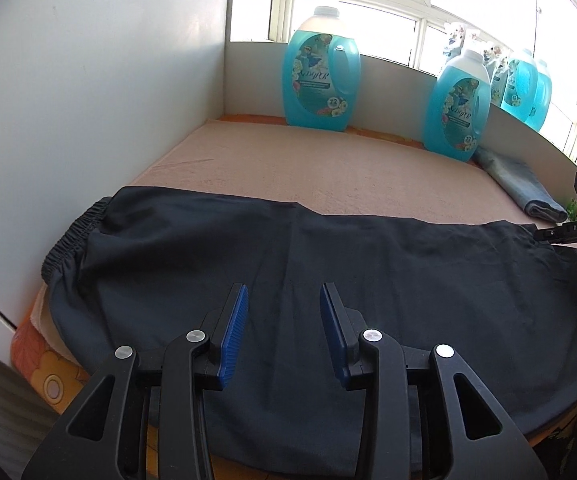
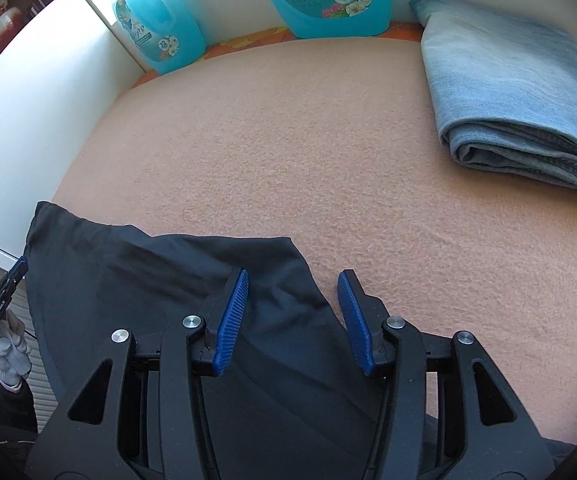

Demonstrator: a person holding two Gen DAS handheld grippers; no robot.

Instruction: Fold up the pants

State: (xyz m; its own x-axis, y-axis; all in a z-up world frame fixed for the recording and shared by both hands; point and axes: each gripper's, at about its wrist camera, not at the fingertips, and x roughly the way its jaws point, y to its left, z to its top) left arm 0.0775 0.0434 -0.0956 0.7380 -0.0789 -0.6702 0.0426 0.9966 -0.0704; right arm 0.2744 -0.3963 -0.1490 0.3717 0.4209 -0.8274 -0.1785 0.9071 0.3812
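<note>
Black pants (image 1: 328, 280) lie flat across the peach cloth-covered table (image 1: 288, 160), with the elastic waistband (image 1: 72, 240) at the left end. My left gripper (image 1: 284, 288) hovers over the middle of the pants, its blue pads apart and nothing pinched between them. In the right wrist view the leg end of the pants (image 2: 148, 288) finishes in a slanted hem. My right gripper (image 2: 293, 274) is open over that hem: the left pad is above the fabric and the right pad above bare cloth. The right gripper (image 1: 564, 228) also shows at the pants' right end.
Folded blue jeans (image 2: 520, 120) lie at the back right of the table. Blue detergent bottles (image 1: 320, 76) (image 1: 456, 108) stand along the back edge under the window. A white panel (image 1: 88, 100) walls the left side. A gloved hand (image 2: 8, 348) holds the left gripper.
</note>
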